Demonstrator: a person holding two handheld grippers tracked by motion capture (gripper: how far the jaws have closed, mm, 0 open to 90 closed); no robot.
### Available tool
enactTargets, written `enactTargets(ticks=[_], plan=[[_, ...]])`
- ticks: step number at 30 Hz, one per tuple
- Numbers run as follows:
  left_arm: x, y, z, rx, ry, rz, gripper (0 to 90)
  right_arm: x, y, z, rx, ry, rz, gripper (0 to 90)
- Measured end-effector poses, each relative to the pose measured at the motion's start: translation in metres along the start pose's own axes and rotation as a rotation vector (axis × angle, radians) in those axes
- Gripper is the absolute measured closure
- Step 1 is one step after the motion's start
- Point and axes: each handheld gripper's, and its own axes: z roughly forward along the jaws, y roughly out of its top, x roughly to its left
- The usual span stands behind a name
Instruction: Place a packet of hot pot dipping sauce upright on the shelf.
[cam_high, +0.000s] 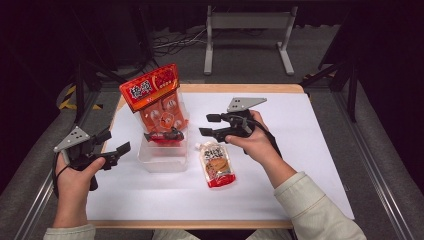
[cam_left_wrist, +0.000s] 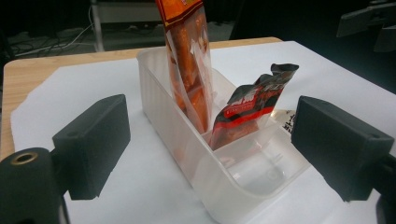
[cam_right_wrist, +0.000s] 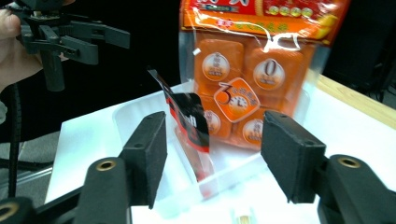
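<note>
Right now both tools are wide open and hold nothing. The left tool waits near the left side of the clear box, and the right tool hangs just to the right of it, above the flat pouch. That pouch lies on the white surface, close beside the box, and I think it is the next thing to be picked up and put in. Inside the box a big orange bag stands tall at the back, and a small red and black packet leans in the middle part. The front part looks empty.

What could go wrong? The pouch is flat and smooth, so the right tool could pinch only its edge and let it slip. The box is thin and light. A bump from either tool could push it along the surface. The tall orange bag looks wobbly too, and a knock could tip it right out.
</note>
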Motion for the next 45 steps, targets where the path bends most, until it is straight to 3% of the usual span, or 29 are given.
enactTargets(ticks=[10,12,14,15,23,30,45], plan=[[-0.001,-0.002,-0.004,-0.001,0.001,0.001,12.4,-0.006,-0.008,-0.019,0.017,-0.026,0.012,36.9],[0.0,-0.002,-0.004,0.001,-0.001,0.005,12.4,-0.007,-0.009,-0.021,0.022,-0.003,0.024,35.5],[0.0,-0.002,-0.003,0.002,0.001,0.002,12.3,-0.011,-0.01,-0.021,0.02,0.082,0.07,32.4],[0.0,-0.002,-0.003,0.002,0.001,0.003,12.3,-0.012,-0.011,-0.022,0.022,0.1,0.071,32.3],[-0.001,-0.001,-0.001,0.004,-0.007,0.011,12.3,-0.015,-0.019,-0.019,0.066,0.033,0.044,31.6],[-0.001,-0.001,-0.001,0.003,-0.008,0.011,12.3,-0.017,-0.038,-0.01,0.114,-0.019,0.03,35.5],[-0.002,-0.001,0.001,0.004,-0.014,0.011,12.2,-0.028,-0.068,0.012,0.199,-0.039,0.068,36.0]])
